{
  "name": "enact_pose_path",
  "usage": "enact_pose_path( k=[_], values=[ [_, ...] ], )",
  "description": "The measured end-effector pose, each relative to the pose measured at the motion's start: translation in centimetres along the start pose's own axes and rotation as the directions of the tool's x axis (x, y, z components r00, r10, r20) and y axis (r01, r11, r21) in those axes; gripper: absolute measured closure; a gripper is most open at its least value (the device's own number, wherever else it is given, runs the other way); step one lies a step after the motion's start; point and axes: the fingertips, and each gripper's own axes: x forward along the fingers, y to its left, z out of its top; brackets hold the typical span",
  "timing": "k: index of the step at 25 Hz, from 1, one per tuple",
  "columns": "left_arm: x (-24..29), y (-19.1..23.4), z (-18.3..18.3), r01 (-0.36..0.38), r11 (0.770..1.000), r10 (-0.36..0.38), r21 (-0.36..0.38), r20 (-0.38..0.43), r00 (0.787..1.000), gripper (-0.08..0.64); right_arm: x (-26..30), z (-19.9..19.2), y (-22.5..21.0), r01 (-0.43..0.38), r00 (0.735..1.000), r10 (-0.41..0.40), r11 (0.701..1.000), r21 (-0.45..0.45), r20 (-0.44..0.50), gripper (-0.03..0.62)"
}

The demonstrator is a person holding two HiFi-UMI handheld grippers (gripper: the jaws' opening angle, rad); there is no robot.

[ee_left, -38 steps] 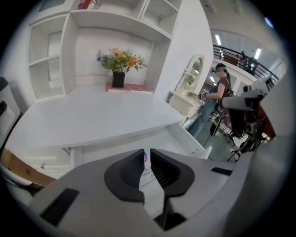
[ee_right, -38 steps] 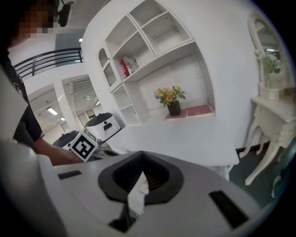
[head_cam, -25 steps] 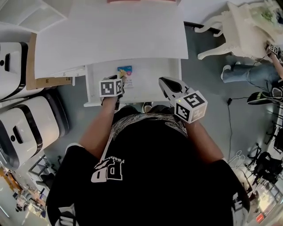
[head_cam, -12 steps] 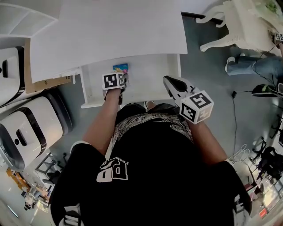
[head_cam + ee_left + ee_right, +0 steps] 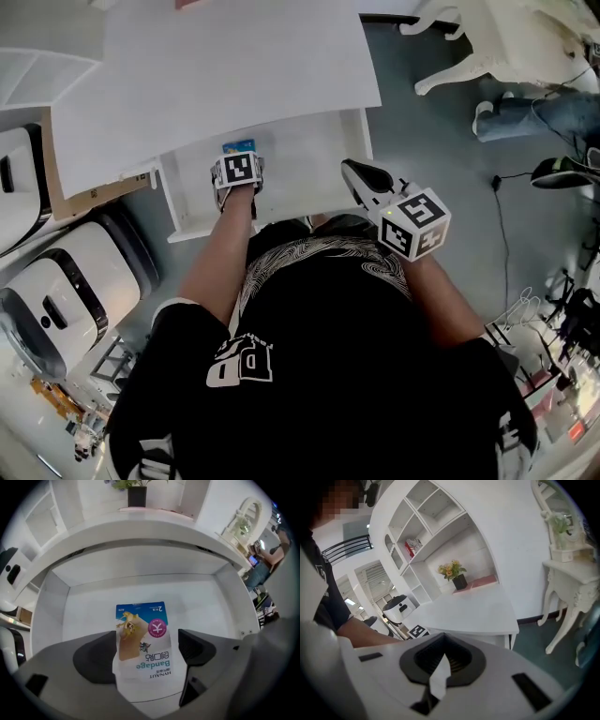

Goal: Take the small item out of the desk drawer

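Observation:
The small item is a flat bandage packet [image 5: 143, 653], blue and white with a pink badge, lying on the floor of the open white desk drawer [image 5: 201, 602]. My left gripper [image 5: 145, 651] reaches into the drawer with its jaws opening; the packet lies between the two dark pads, which do not press on it. In the head view the packet [image 5: 238, 146] peeks out just beyond the left gripper [image 5: 238, 161], inside the drawer [image 5: 309, 169]. My right gripper [image 5: 351, 171] hovers shut and empty over the drawer's right front corner, and its own view shows the right gripper [image 5: 443, 660] with the pads together.
The white desk top [image 5: 225, 75] overhangs the drawer's back. White round appliances [image 5: 47, 281] and a cardboard sheet [image 5: 52, 187] stand on the left. At the upper right are an ornate white table [image 5: 469, 47] and a person's legs [image 5: 553, 112]. A potted plant [image 5: 137, 496] sits on the desk.
My left gripper has pushed further into the drawer, so that it covers more of the packet. The right gripper stays by the drawer's right front corner.

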Motion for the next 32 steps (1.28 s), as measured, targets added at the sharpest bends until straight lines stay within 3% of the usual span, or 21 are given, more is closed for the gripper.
enact_pose_path(
  k=[4,15,27,32],
  values=[
    [-0.7,0.4,0.8,-0.039,0.999,0.039,0.006,0.024,0.999,0.16,-0.4,-0.1,-0.7,0.012,1.0,-0.012,1.0,0.012,0.003,0.583],
    [2.0,0.8,-1.1,-0.003,1.0,0.001,-0.024,-0.084,0.996,0.147,0.2,-0.8,-1.2,0.017,1.0,-0.016,1.0,0.026,-0.018,0.583],
    [1.9,0.6,-1.2,0.03,0.999,-0.026,0.032,-0.115,0.993,0.143,0.1,-0.5,-1.1,0.034,0.999,-0.034,0.999,0.031,-0.005,0.583],
    [0.7,-0.1,-0.9,0.08,0.995,-0.074,0.059,-0.104,0.992,0.144,-0.2,-0.1,0.1,0.047,0.999,-0.047,0.999,0.024,0.014,0.583]
  ],
)
